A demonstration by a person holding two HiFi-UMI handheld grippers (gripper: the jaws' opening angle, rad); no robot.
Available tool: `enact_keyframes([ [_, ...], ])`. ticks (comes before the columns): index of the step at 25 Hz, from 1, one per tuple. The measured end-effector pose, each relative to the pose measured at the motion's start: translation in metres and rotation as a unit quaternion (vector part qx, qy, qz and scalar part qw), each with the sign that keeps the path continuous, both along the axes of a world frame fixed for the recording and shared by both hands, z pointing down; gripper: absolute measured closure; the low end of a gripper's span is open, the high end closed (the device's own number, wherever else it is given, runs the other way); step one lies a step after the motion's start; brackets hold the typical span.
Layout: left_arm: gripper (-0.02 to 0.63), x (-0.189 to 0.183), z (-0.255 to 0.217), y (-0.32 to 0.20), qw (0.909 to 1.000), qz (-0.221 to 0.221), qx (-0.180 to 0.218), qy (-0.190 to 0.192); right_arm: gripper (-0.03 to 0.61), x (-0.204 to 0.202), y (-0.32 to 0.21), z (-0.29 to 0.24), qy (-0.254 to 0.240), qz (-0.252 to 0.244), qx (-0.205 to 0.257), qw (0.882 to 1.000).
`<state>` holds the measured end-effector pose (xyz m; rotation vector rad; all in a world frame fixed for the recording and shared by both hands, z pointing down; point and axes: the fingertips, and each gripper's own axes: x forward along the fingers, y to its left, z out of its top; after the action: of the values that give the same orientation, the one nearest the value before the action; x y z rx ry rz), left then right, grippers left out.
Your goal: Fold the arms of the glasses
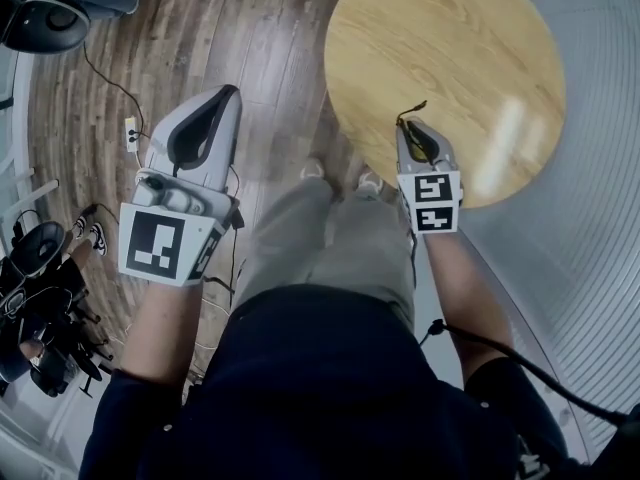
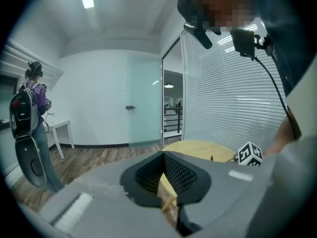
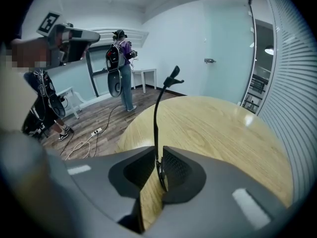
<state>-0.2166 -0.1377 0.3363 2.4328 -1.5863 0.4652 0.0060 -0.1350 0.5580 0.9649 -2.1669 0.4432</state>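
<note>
My right gripper (image 3: 157, 151) is clamped on the glasses (image 3: 156, 108), one arm jutting ahead of it, seemingly unfolded; my left gripper (image 2: 163, 155), jaws together, holds nothing, so folding looks undone

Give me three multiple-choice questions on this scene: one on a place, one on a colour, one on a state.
1. The right gripper is above: A the round table; B the floor; C a chair.
2. The table top is: A white; B light wood; C black.
3. The right gripper's jaws are: A wide apart; B shut on the glasses; C shut on a cable.
Key: A, the head view shows it over the table's near edge; B, pale wood grain shows; B, a thin dark arm stands pinched between them.
</note>
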Motion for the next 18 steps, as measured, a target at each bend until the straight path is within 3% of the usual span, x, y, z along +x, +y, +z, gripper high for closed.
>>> enact_keyframes([
  [18, 0.611, 0.032, -0.059, -0.013, 0.9981, -0.005, 0.06, 0.013, 0.515, 0.003, -0.016, -0.117, -0.108, -0.012, 0.074, 0.991],
])
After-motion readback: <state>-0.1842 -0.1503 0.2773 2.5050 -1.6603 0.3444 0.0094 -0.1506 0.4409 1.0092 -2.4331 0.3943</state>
